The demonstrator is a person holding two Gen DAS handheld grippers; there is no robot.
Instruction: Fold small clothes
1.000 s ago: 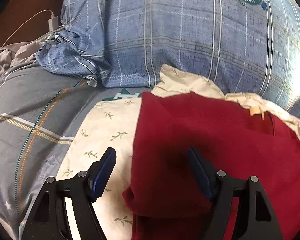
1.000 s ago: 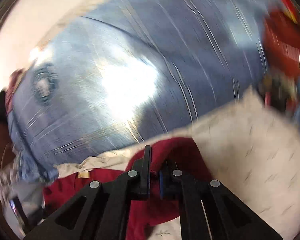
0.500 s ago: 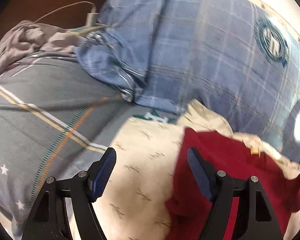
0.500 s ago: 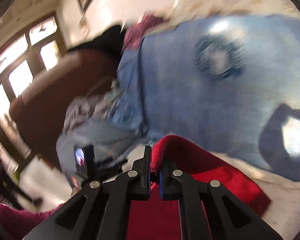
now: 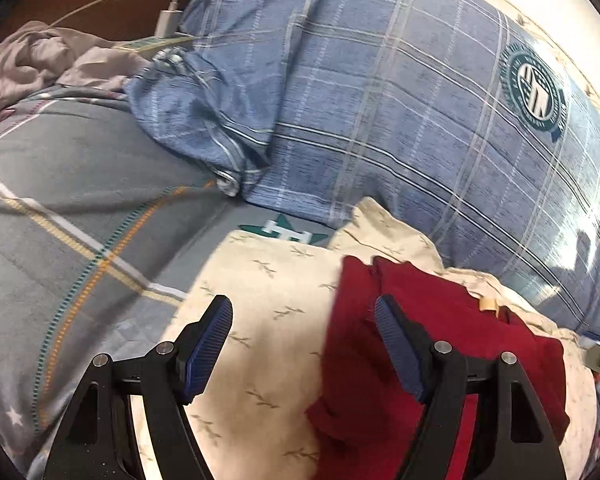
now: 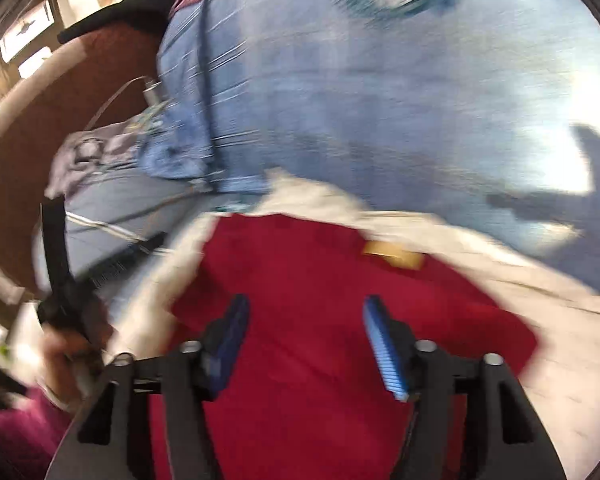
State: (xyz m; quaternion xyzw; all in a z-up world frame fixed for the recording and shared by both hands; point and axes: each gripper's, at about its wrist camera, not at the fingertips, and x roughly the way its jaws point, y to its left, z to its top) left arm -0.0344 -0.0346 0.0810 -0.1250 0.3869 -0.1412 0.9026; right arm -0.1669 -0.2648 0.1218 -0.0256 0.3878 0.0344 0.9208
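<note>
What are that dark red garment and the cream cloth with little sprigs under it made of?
The dark red garment looks like soft, matte knit, perhaps cotton jersey: it slumps in rounded folds without shine. The cream sprig-printed cloth seems a thin woven fabric, likely cotton, lying flat with a printed pattern. Neither fibre can be confirmed from the pictures.

Left gripper (image 5: 303, 326) open wide, holds nothing. Red cloth (image 5: 432, 344) lies on cream sheet with little leaves (image 5: 268, 320). Big blue checked blanket (image 5: 380, 112) behind. White charger (image 5: 168, 20) far back.
</note>
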